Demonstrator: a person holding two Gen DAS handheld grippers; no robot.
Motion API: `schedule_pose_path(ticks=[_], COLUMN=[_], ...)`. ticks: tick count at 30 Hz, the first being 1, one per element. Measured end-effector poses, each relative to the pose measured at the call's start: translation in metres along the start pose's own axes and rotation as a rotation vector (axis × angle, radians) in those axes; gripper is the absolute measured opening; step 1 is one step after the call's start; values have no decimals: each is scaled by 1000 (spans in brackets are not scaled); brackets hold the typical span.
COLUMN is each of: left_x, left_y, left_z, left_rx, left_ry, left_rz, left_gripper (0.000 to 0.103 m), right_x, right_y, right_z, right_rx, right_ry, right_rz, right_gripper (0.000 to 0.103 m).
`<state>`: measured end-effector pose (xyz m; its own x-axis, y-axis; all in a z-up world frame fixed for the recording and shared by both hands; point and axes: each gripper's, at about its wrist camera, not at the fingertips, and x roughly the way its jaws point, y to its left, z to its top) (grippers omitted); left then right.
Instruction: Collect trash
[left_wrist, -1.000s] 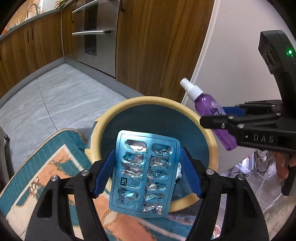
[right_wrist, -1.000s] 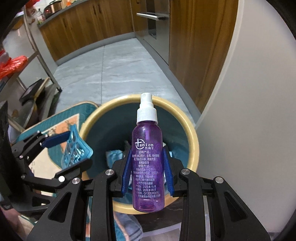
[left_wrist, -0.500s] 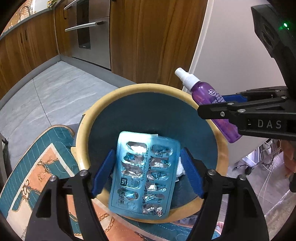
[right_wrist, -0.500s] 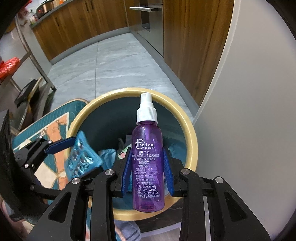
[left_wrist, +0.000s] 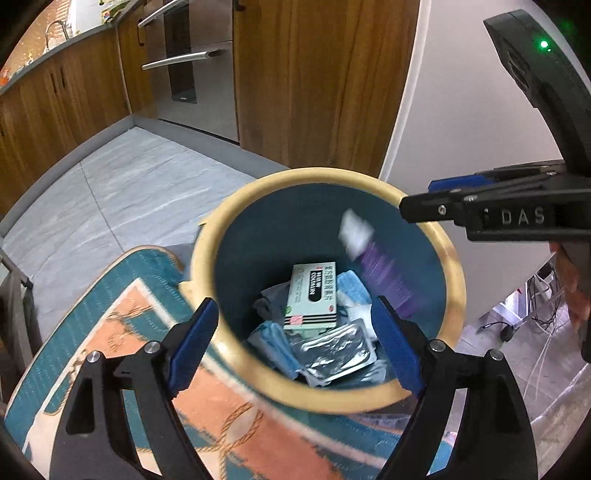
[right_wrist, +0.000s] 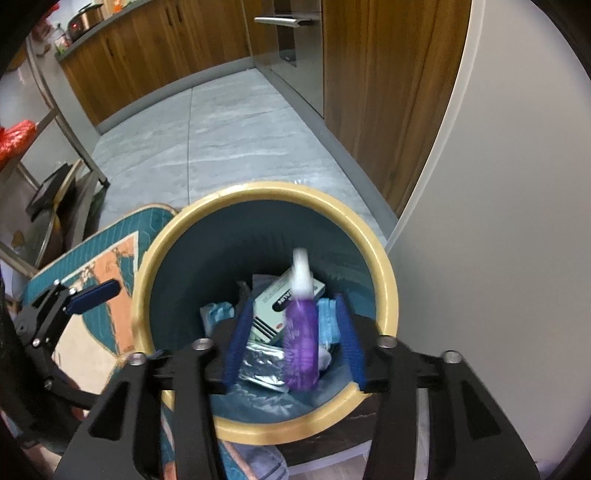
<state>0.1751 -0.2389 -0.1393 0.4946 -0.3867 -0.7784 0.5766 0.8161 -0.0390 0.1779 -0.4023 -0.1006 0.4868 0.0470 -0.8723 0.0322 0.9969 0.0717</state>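
Black tongs (left_wrist: 299, 347); blue pads (left_wrist: 194, 350); silver screws; "DAS" lettering

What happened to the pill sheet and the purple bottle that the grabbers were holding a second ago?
Both were let go. The left hand-held gripper has just been opening, and the pill sheet now lies in the bin. The right hand-held gripper has just been opening too; the purple spray bottle, blurred, is dropping between its fingers. The bin and rug stayed put.

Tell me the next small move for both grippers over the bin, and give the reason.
Probably lift both away from the trash bin. The left gripper has just been opening and holds nothing; the blister pack lies inside. The right gripper has also just been opening, and the purple spray bottle, blurred, looks free of its pads. Nothing remains to release.
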Motion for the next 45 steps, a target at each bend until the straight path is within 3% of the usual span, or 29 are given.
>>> schedule_pose_path(ticks=[8, 12, 14, 16, 21, 23, 28, 32, 35, 38, 45], left_x=[-44, -69, -83, -102, -151, -173, -206, -207, -206, -206, -198], left_y=[14, 11, 7, 3, -9, -18, -32, -28, -21, -17, -17], left_z=[-18, -24, -27, -31, -38, -42, -55, -59, -60, -63, -63], left_rx=[-3, 2, 2, 1, -63, -70, -101, -139, -174, -197, -193], left_ry=[-12, -25, -39, -60, -128, -172, -236, -232, -252, -276, -254], left_rz=[57, 92, 109, 149, 182, 191, 217, 213, 272, 265, 282], left_gripper=[84, 84, 90, 92, 97, 97, 98, 98, 98, 98, 98], right_x=[-16, -47, -61, -79, -135, -157, -185, -188, -185, -180, -180], right_y=[12, 14, 18, 27, 44, 47, 59, 64, 69, 69, 64], right_z=[-9, -26, -36, -45, -67, -79, -103, -112, -113, -112, -113], right_rx=[-39, 63, 93, 76, -2, 5, 7, 26, 11, 26, 65], right_ry=[-20, -48, -58, -93, -268, -338, -425, -452, -453, -440, -434], right_rz=[-19, 39, 59, 41, -46, -42, -75, -100, -124, -121, -126], right_gripper=[49, 49, 57, 81, 95, 97, 98, 98, 98, 98, 98])
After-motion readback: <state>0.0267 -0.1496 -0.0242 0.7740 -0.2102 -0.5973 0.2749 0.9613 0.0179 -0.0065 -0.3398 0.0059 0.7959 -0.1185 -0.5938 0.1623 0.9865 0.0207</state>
